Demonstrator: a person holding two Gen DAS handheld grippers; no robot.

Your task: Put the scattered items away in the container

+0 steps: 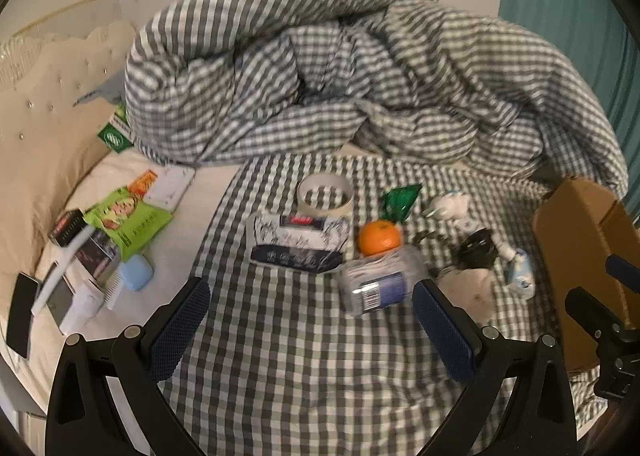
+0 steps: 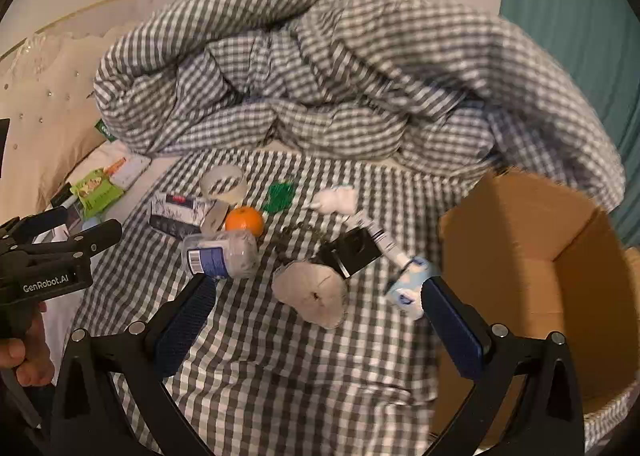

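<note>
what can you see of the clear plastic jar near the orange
The clear plastic jar lies on its side on the checked bedsheet. It looks like transparent plastic packed with white contents, possibly cotton swabs, though blur hides the detail. A dark blue label with a white barcode patch wraps the end toward the camera. The orange sits right behind it, apparently touching. The toilet roll lies apart, to its right. No claw touches it.

left claw [image 1: 312, 292]: jaws spread wide, nothing between the pads, tilted steeply down | right claw [image 2: 316, 292]: jaws spread wide, nothing gripped, tilted steeply down | hand [image 2: 24, 356]: at the near left, fingers wrapped round the left claw's handle | both claws side by side
</note>
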